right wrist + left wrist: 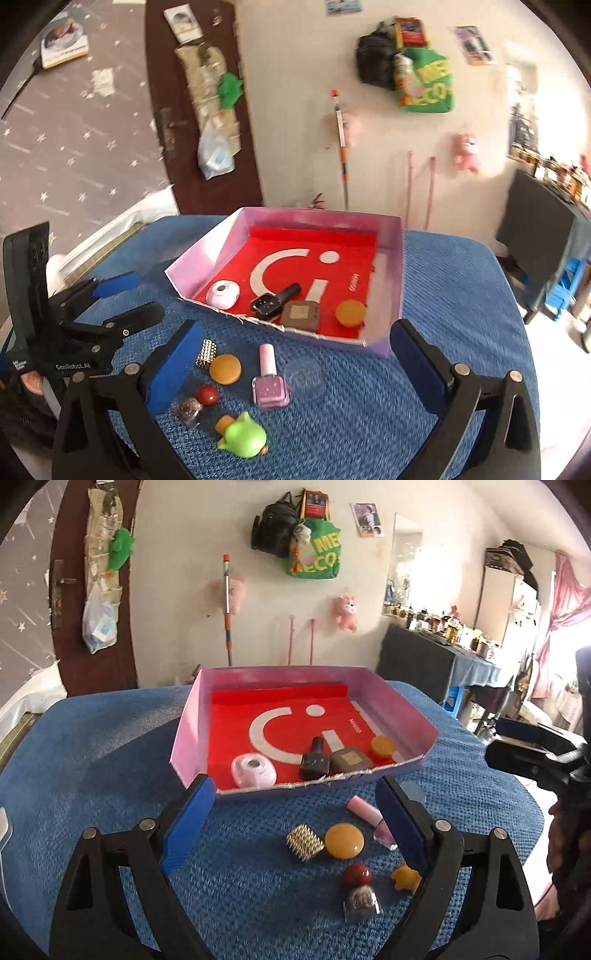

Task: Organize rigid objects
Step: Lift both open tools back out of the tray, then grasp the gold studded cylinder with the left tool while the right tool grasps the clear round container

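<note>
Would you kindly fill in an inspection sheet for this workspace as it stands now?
Surface: blue textured cloth covers the table.
Job's things: pink tray with red liner holds a white round case, black nail polish bottle, brown square compact and orange disc.
Outside the tray, on the cloth: pink nail polish bottle, studded gold cube, orange dome, red ball, glitter-filled clear piece, green toy, clear lid.
Clutter: nothing seen.
Grippers: left gripper and right gripper both open, empty, above the cloth.
Cables: nothing seen.
Surroundings: bags, pink plush, mop on wall; cluttered dresser.
</note>
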Demonstrator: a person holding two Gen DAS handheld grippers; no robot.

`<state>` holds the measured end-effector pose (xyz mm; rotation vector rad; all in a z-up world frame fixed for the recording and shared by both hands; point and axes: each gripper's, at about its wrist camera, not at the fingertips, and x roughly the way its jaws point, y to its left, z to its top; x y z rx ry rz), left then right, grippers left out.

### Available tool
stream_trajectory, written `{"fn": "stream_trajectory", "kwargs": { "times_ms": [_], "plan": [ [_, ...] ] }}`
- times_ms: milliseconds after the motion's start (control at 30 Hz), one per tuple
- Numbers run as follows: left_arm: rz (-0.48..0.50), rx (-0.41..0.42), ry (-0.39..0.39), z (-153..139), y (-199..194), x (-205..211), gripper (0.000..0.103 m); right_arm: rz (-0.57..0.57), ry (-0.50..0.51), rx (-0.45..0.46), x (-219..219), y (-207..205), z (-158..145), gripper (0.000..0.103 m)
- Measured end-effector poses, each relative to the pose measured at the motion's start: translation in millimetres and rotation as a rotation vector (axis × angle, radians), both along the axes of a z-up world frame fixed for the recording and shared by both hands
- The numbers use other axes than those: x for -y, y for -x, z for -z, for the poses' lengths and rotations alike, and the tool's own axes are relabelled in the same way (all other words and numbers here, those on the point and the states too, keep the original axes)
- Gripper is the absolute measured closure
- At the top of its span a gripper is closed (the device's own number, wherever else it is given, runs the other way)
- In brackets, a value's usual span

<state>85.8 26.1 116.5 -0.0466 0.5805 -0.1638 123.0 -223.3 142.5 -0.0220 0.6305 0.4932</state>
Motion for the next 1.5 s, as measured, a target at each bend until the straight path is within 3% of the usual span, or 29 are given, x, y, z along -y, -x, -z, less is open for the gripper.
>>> {"fn": "stream_trajectory", "kwargs": {
  "times_ms": [200,700,1233,1500],
  "plan": [
    [-0.014,-0.043,0.01,15,4,0,0.014,0.061,-0.009,-0.011,7,20,24,0.0],
    [-0.032,-0.256,0.038,58,-27,-5,0.014,0.12,0.012,-0.155,10,-11,80,0.0],
    [0.018,-0.409,0.02,77,-67,-11,0.014,0.124,0.094,-0.275,-2,-54,108,0.0],
    [0.01,-0.41,0.029,81,-71,-14,0.012,0.131,0.075,-0.286,-3,-62,111,0.0]
  ]
}}
